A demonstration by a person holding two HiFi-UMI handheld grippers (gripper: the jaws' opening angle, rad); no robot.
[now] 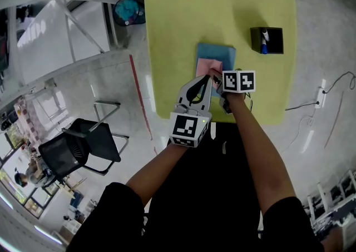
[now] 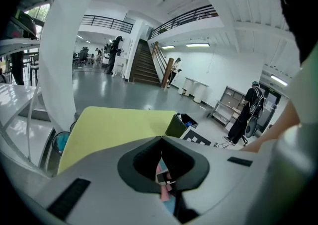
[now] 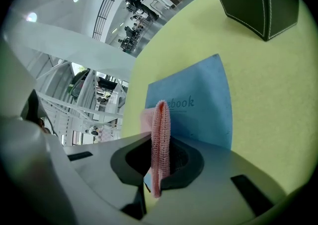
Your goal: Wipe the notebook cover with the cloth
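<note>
A blue notebook [image 1: 218,54] lies flat on the yellow table [image 1: 178,34]; its cover [image 3: 198,105] shows in the right gripper view. My right gripper [image 3: 160,144] is shut on a pink cloth [image 3: 160,129], whose folded edge stands up between the jaws. In the head view the cloth [image 1: 207,67] rests on the notebook's near end, with the right gripper [image 1: 220,80] just behind it. My left gripper [image 1: 204,83] sits close beside it on the left, pointing at the cloth. Its jaws [image 2: 160,140] are shut, and bits of pink and blue show through the slit.
A black pen holder [image 1: 266,40] with a blue pen stands at the table's far right, also in the right gripper view [image 3: 253,0]. A black chair [image 1: 78,145] and white desks stand on the floor to the left. A cable [image 1: 317,100] lies right of the table.
</note>
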